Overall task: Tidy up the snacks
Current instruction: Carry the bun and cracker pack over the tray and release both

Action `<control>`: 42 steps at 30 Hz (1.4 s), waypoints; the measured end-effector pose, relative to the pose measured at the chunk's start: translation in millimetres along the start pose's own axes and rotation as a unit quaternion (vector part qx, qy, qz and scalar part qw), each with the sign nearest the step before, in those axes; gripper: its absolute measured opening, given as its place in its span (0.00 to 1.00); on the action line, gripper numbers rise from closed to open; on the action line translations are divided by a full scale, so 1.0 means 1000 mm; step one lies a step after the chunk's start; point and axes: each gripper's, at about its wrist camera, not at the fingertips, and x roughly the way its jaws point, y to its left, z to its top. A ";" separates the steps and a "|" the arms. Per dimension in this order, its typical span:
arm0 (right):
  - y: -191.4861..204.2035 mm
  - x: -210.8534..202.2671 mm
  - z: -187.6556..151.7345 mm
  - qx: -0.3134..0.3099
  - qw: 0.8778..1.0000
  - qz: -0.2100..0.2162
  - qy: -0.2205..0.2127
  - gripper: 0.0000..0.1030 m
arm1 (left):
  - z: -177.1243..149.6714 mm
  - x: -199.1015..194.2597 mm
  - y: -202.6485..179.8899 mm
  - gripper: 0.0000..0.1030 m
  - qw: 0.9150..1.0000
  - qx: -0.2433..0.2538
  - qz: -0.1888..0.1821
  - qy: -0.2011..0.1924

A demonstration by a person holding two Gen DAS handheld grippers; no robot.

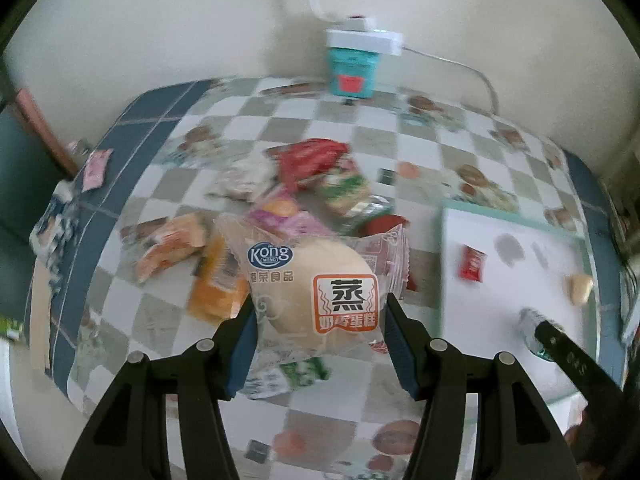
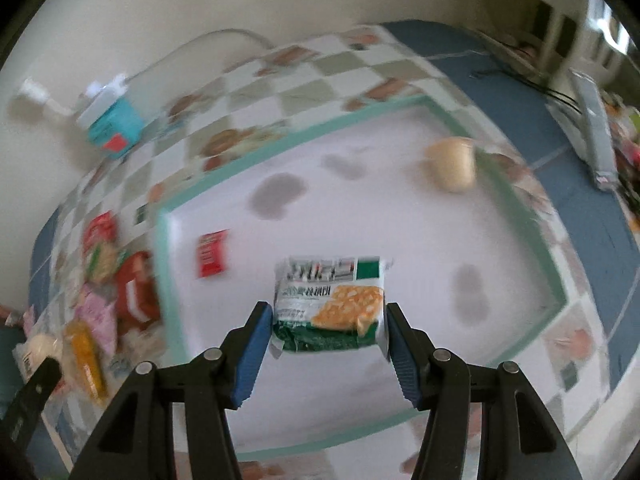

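Mid-sorting: left tool clamped on cake packet, right tool on cracker packet; next, lowering onto tray.

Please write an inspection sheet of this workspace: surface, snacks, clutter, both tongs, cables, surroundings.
Surface: table with checkered cloth, blue border; white mat with teal edge on it.
Job's things: steamed cake packet in left tongs; green cracker packet in right tongs, over the mat. On the mat: small red packet and pale bun-like snack. Snack pile beside the mat.
Clutter: pink packet at table edge.
Grippers: both tongs closed on packets.
Cables: white cable behind the teal box.
Surroundings: plain wall; image blurred.
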 end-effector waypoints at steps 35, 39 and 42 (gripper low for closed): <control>-0.064 0.003 0.015 0.063 0.998 -0.008 0.009 0.58 | -0.041 0.040 -0.147 0.60 0.982 0.160 -0.089 0.046; -0.062 0.004 0.015 0.060 0.998 -0.014 0.012 0.60 | -0.041 0.033 -0.148 0.77 0.982 0.163 -0.092 0.039; -0.062 0.005 0.015 0.061 0.998 -0.018 0.013 0.64 | -0.039 0.028 -0.145 0.79 0.982 0.163 -0.096 0.032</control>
